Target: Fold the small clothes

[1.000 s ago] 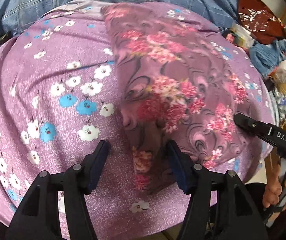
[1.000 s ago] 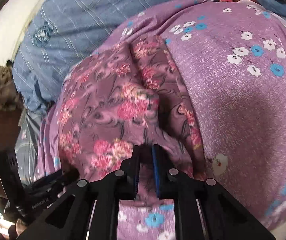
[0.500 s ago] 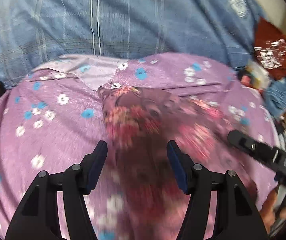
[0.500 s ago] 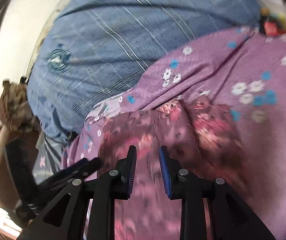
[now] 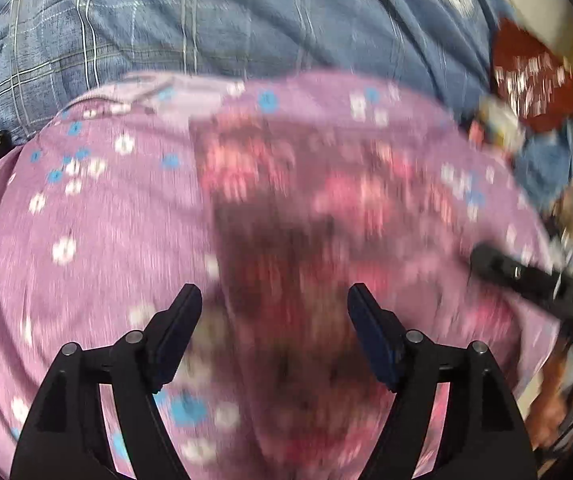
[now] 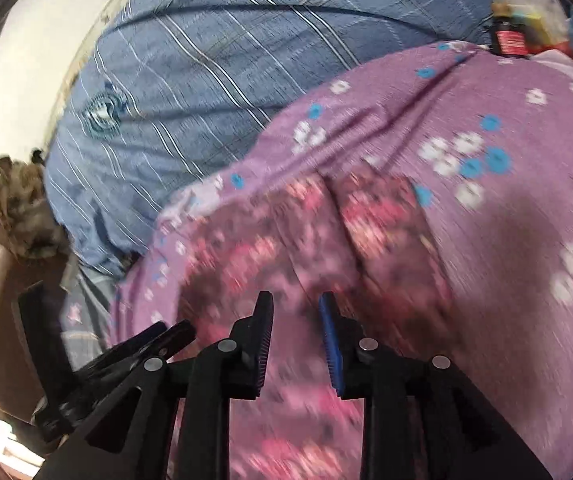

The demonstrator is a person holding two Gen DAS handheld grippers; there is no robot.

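A small mauve garment with pink flowers (image 5: 294, 208) lies folded on a purple sheet with white and blue flowers (image 5: 86, 216). It shows blurred in both views, also in the right wrist view (image 6: 286, 248). My left gripper (image 5: 274, 312) is open wide and empty, above the garment's near end. My right gripper (image 6: 296, 316) is open and empty over the garment; it also shows at the right of the left wrist view (image 5: 534, 276). The left gripper shows at the lower left of the right wrist view (image 6: 146, 344).
A blue checked bedcover (image 5: 246, 20) lies beyond the purple sheet (image 6: 506, 200). A red cloth (image 5: 534, 76) and mixed clutter sit at the far right. A bottle (image 6: 506, 38) stands at the sheet's far edge. A brown furry thing (image 6: 22, 208) is at the left.
My right gripper was shut on the garment's edge and has opened and let it go. Both grippers have pulled back and lifted away from the garment.
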